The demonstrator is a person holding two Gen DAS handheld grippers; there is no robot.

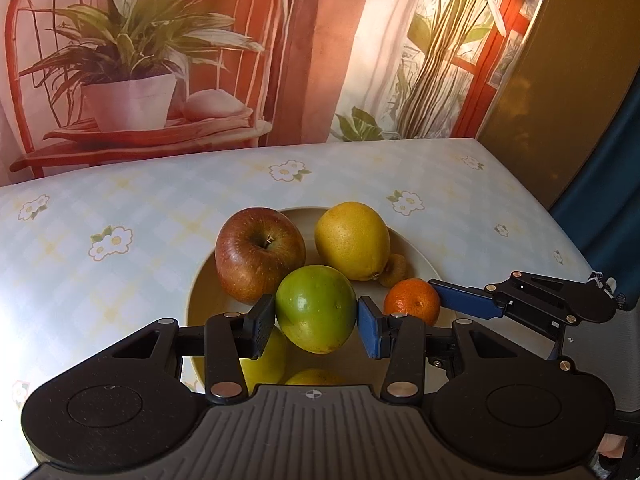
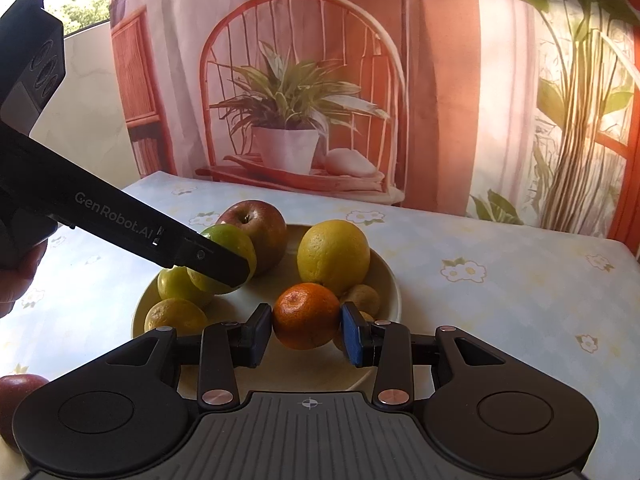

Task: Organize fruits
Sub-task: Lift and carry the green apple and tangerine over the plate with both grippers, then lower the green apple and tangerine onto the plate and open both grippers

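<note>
While both fruits hang just above the plate [image 2: 390, 276] on the counter [image 1: 120, 208], we judge the lift step in hand. Our left tongs [image 1: 316, 322] clamp a green apple [image 1: 315, 308], roundish, axis unclear; our right tongs [image 2: 306, 334] clamp a mandarin [image 2: 306, 314], stem end up. Next: a clear set-down spot.

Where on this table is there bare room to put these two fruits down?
Bare tablecloth lies right of the plate and behind it toward the backdrop, also left of it in the left wrist view. The plate is crowded: red apple, lemon, other fruit.
</note>
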